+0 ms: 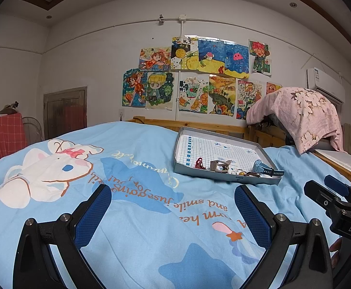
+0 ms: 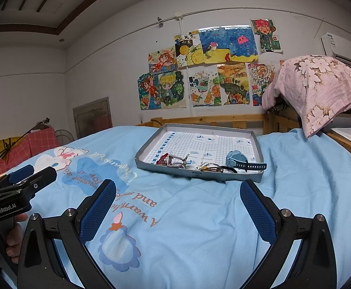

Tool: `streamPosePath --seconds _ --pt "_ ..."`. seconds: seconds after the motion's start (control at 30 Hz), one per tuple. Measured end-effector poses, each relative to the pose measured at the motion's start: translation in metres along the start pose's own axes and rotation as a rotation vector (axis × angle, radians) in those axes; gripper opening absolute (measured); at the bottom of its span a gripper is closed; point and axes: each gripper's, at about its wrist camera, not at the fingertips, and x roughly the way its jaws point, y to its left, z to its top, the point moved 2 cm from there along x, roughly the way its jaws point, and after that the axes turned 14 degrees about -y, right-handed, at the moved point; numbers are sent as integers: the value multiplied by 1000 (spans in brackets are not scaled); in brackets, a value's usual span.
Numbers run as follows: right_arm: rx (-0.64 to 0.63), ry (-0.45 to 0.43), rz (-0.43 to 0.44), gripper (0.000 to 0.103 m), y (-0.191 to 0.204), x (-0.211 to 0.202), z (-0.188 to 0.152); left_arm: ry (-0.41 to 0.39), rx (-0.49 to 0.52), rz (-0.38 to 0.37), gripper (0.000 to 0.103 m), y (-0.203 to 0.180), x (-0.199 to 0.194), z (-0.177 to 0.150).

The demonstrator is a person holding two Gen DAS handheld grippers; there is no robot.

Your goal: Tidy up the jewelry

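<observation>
A shallow grey tray (image 1: 223, 178) (image 2: 194, 174) with a grid-paper floor rests on the blue bedspread. Along its near edge lie a red hair clip (image 1: 199, 163) (image 2: 162, 159), a beige claw clip (image 1: 221, 165) (image 2: 178, 161), small rings and a hair tie (image 1: 244, 174) (image 2: 211, 168), and a blue watch (image 1: 263, 167) (image 2: 238, 161). My left gripper (image 1: 173, 192) is open and empty, well short of the tray. My right gripper (image 2: 178, 187) is open and empty too, just before the tray's near wall. Each gripper shows at the edge of the other's view, held by a hand.
The blue cartoon-print bedspread (image 1: 127, 216) covers the bed. A wooden bed rail (image 2: 211, 119) runs behind the tray. A pink floral cloth (image 1: 303, 115) drapes over something at the right. Drawings hang on the back wall, and red checked fabric (image 1: 2, 134) sits far left.
</observation>
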Motion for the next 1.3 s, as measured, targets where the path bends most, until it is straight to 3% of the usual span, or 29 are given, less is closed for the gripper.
streamPosePath --seconds 1.3 --pt "-2 5 7 101 6 0 -3 -1 10 -1 103 1 -1 0"
